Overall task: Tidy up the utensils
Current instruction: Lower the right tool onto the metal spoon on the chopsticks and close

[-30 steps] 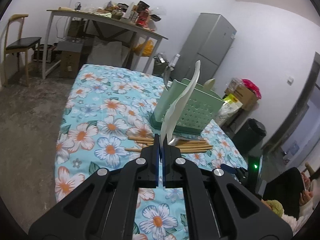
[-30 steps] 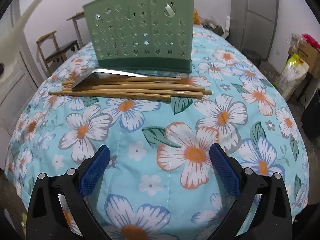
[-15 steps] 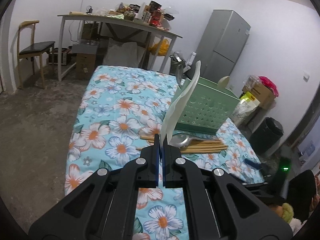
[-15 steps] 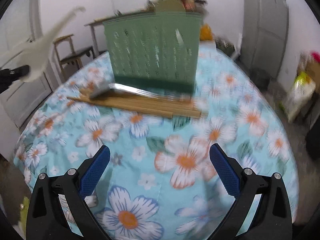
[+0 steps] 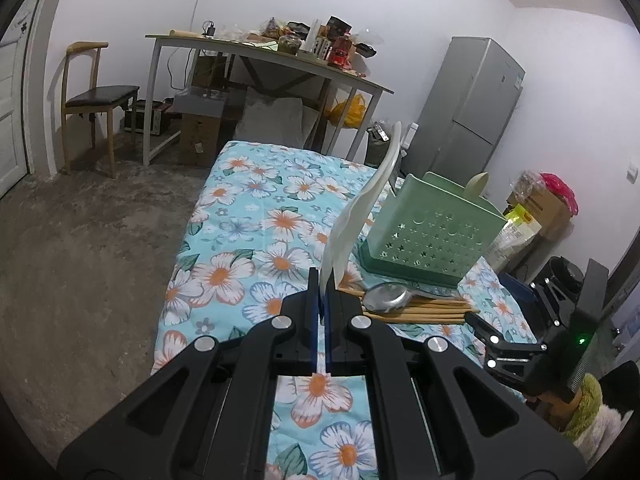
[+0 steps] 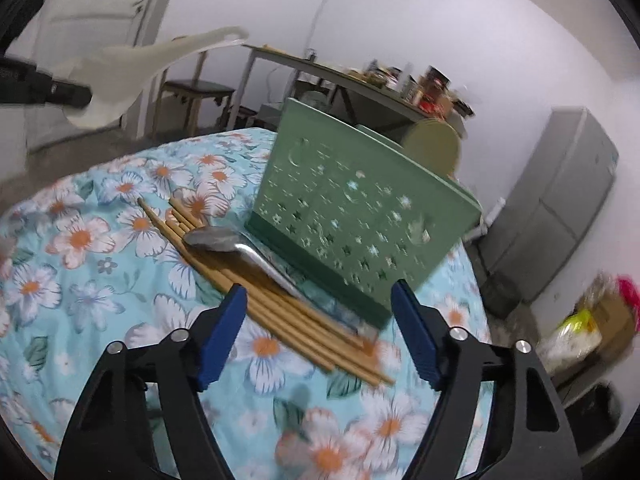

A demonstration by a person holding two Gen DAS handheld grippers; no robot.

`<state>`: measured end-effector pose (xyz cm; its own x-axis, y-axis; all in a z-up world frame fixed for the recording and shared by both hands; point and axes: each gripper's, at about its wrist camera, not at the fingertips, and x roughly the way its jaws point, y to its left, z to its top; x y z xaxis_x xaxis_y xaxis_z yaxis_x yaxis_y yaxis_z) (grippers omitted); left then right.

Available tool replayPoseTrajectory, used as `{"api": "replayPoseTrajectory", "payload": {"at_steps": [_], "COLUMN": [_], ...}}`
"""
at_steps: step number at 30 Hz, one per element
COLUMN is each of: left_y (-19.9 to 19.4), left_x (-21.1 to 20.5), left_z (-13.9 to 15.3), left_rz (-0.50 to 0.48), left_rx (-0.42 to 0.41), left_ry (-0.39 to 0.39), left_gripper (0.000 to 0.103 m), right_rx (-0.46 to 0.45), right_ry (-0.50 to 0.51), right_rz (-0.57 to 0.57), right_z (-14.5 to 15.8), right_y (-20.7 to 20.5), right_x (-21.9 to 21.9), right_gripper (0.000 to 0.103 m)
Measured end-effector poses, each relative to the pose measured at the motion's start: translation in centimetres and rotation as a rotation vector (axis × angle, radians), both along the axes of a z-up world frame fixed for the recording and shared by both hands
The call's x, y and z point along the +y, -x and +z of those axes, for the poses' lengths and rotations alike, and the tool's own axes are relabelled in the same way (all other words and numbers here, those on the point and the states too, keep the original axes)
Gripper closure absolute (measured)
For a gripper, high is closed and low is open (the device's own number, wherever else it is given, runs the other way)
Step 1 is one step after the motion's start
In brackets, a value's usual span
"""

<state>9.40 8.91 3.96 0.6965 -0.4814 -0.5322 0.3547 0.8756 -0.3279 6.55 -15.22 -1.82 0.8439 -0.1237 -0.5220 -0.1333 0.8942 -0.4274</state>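
The white plastic spoon (image 5: 362, 208) stood clamped by its bowl end between the fully closed pads of the left gripper (image 5: 320, 300), its handle rising up and away from the fingers toward the green perforated utensil holder (image 5: 434, 232). The holder sat on the floral tablecloth (image 5: 248, 208), ahead and to the right of the spoon tip, with a beige utensil already standing inside. Just in front of the holder's base lay the wooden chopsticks (image 6: 264, 304) in a bundle, with the metal spoon (image 6: 236, 248) resting across them. Their long axis ran parallel to the holder's front wall.

The right gripper (image 6: 316, 336) hovered above the near end of that bundle, jaws closing, pads apart with nothing gripped. The right hand appeared nearer the chopsticks; the left appeared positioned to carry the white spoon over the holder's rim.
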Motion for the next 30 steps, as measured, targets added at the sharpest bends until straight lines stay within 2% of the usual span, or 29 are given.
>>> {"api": "replayPoseTrajectory", "payload": {"at_steps": [7, 13, 23, 27, 30], "left_y": [-1.2, -1.6, -1.6, -1.6, -1.4], "left_x": [0.2, 0.9, 2.4, 2.6, 2.7], "left_z": [-0.6, -1.5, -2.8, -3.1, -3.3], "left_rz": [-0.001, -0.005, -0.012, -0.018, -0.02], "left_rx": [-0.007, -0.017, -0.037, -0.034, -0.033], "left_ry": [0.011, 0.033, 0.05, 0.058, 0.057], "left_gripper": [0.102, 0.102, 0.102, 0.102, 0.102], "right_rx": [0.02, 0.039, 0.045, 0.045, 0.049], "right_ry": [0.199, 0.362, 0.633, 0.713, 0.763], "right_rz": [0.066, 0.132, 0.272, 0.322, 0.351], "right_z": [-2.4, -4.0, -5.4, -6.2, -6.9], "right_y": [-2.4, -3.3, -3.4, -3.1, -2.8], "right_x": [3.0, 5.1, 8.5, 9.8, 10.3], "right_gripper": [0.05, 0.055, 0.059, 0.069, 0.084]}}
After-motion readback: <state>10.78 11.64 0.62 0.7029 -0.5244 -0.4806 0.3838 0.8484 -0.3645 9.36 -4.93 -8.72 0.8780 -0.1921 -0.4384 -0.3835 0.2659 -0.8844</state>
